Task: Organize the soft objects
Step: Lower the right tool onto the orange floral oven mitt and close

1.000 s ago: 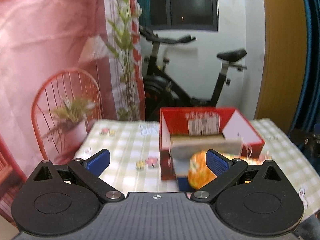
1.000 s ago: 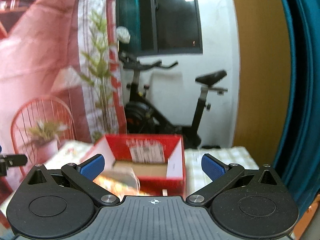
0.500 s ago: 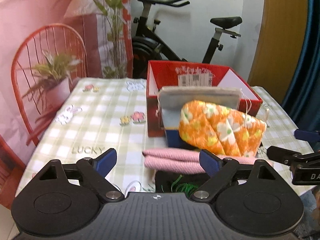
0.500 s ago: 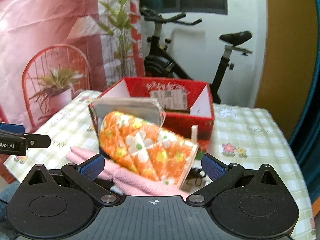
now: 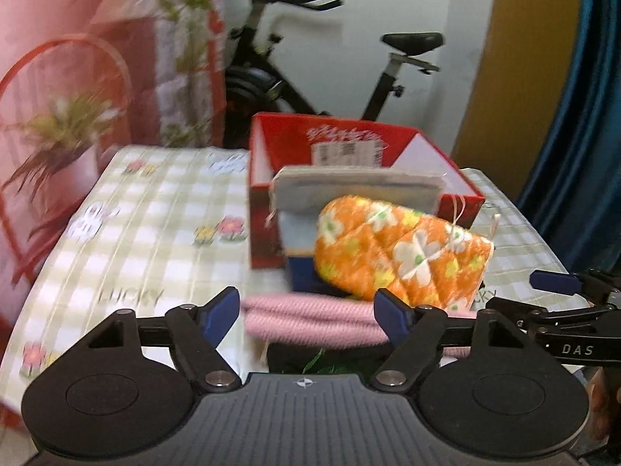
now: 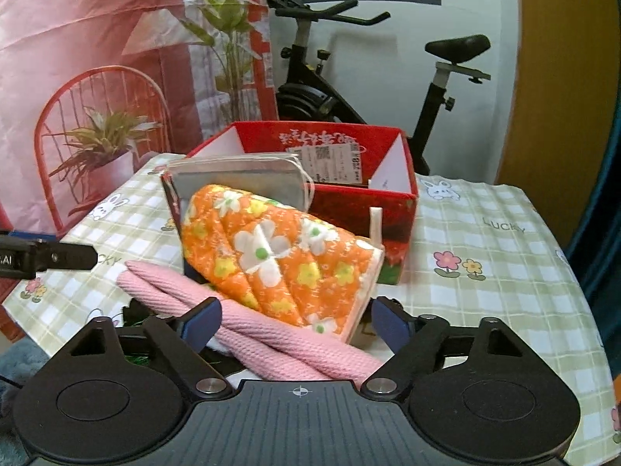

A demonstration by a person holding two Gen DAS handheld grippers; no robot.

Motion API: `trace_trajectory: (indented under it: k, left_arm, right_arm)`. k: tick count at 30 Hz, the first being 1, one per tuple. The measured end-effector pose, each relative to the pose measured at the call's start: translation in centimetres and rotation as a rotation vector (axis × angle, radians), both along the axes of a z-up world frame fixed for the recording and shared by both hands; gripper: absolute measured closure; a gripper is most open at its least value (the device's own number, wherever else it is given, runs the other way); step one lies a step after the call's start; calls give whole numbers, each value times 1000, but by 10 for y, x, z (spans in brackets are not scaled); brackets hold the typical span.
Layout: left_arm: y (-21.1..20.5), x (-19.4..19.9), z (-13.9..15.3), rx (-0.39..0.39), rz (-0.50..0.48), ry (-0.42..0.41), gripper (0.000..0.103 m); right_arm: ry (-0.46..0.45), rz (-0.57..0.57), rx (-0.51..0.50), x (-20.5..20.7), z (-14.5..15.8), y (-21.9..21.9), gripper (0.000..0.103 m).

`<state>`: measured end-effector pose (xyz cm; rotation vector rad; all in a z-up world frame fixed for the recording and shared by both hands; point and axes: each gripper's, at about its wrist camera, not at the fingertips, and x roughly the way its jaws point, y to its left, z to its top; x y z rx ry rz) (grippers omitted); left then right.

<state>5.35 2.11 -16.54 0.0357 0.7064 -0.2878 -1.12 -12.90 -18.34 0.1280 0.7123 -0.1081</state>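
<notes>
An orange floral oven mitt [image 5: 403, 248] [image 6: 279, 252] leans on a grey-and-blue soft piece [image 5: 357, 190] [image 6: 236, 174] in front of an open red box [image 5: 361, 147] [image 6: 330, 147]. Under the mitt lies a folded pink knit cloth [image 5: 314, 318] [image 6: 268, 334], with a dark item with green threads [image 5: 310, 361] beneath it. My left gripper [image 5: 306, 310] hovers over the pink cloth, its jaws closing, pads clear of the cloth. My right gripper [image 6: 295, 322] straddles the pink cloth and the mitt's cuff, its jaws closing too, with no pad pressing on them.
A checked green-and-white tablecloth [image 5: 155, 233] [image 6: 485, 264] covers the table. Behind stand a red wire chair with a potted plant [image 6: 104, 143], an exercise bike [image 6: 349, 89], a pink curtain and a blue curtain at right. The right gripper's fingers [image 5: 559, 303] show in the left wrist view.
Both grippers have dropped and tilted down towards the pile; the mitt and pink cloth came into view and grew larger. Both pairs of jaws have narrowed.
</notes>
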Motion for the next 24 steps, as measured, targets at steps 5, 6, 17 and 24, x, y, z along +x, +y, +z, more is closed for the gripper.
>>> trace_trajectory:
  k: [5, 6, 17, 24]
  left_arm:
    - [-17, 40, -8, -8, -95, -29, 30]
    - [-20, 49, -11, -8, -110, -21, 30]
    - [-21, 104, -50, -137, -167, 109, 31]
    - [-26, 110, -64, -128, -202, 132, 31]
  right_arm:
    - [0, -13, 17, 18, -13, -23, 28]
    - [3, -16, 23, 23, -17, -27, 30]
    - [47, -3, 116, 58, -54, -51, 40]
    - [51, 21, 155, 65, -63, -53, 39]
